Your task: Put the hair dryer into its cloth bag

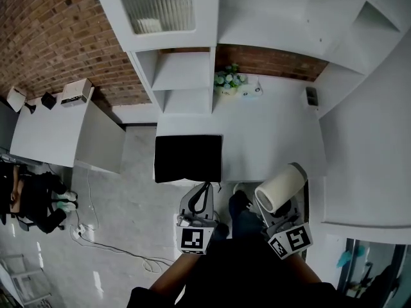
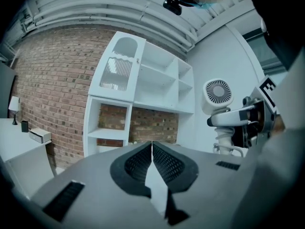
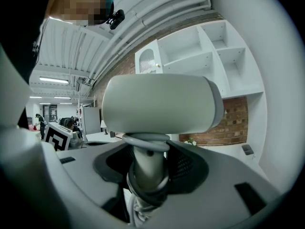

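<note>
Right gripper [image 3: 150, 173] has its jaws clamped on the handle of the hair dryer [image 3: 162, 104], w/ the cord [image 3: 143, 140] wound round that handle just above the pads. Dryer stands upright in the grip, barrel lying across the top. In the head view the hair dryer [image 1: 280, 188] is at lower right, poking out ahead of the right gripper [image 1: 277, 215], by the near edge of the white table [image 1: 270, 127].

Left gripper [image 2: 152, 159] is closed tight, jaws touching, nothing btwn them. Head view puts the left gripper [image 1: 199, 201] at lower centre, near the other one. In the left gripper view the dryer's round grille [image 2: 218, 92] shows at the right of frame, facing the cam.

Black cloth bag [image 1: 188, 158] lies at the table's near left edge, just above the left gripper in frame and apart from the dryer. Further back: white shelves [image 1: 186, 76], small plant [image 1: 229, 79], brick wall [image 1: 58, 37] at upper left.
</note>
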Tool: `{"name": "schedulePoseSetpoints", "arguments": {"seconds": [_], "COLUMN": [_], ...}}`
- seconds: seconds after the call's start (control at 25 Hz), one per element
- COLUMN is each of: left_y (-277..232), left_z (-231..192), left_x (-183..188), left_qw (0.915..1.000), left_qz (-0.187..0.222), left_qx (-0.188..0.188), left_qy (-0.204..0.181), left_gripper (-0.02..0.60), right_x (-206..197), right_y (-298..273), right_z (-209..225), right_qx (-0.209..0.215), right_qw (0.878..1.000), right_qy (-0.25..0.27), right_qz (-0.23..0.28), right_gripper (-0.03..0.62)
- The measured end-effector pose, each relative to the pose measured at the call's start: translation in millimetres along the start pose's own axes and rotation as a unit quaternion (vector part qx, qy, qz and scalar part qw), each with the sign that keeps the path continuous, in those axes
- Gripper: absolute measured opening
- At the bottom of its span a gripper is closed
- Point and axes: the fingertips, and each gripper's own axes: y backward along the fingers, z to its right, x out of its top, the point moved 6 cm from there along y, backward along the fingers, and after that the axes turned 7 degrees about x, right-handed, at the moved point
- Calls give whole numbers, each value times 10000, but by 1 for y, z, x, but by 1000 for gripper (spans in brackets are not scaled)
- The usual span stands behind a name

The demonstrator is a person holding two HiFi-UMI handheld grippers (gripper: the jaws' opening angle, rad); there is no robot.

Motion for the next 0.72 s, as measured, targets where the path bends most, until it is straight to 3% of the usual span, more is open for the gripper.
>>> {"name": "schedulePoseSetpoints", "arguments": {"seconds": [0.2, 0.36, 0.56, 0.72], "left_y": [-25, -49, -86, -114], "left_z": [-7, -16, -27, -40], "left_x": [-25, -28, -43, -71], "left_qw": [9991, 9976, 9948, 9873], "left_qz": [-406, -588, -973, -1540], "left_qx": [96, 203, 304, 341], "left_qy": [8, -304, -60, 190], "left_gripper": [20, 20, 20, 20], "right_x": [-15, -32, -44, -59], "right_y": [-25, -51, -78, -99], "right_z": [25, 46, 75, 102], "right_qx": [98, 319, 503, 402], "right_qw": [9999, 9991, 9980, 9981], "right_qy": [-54, -108, -173, -122], "right_qz": [-22, -252, -349, -456], "right_gripper": [218, 216, 216, 216]}}
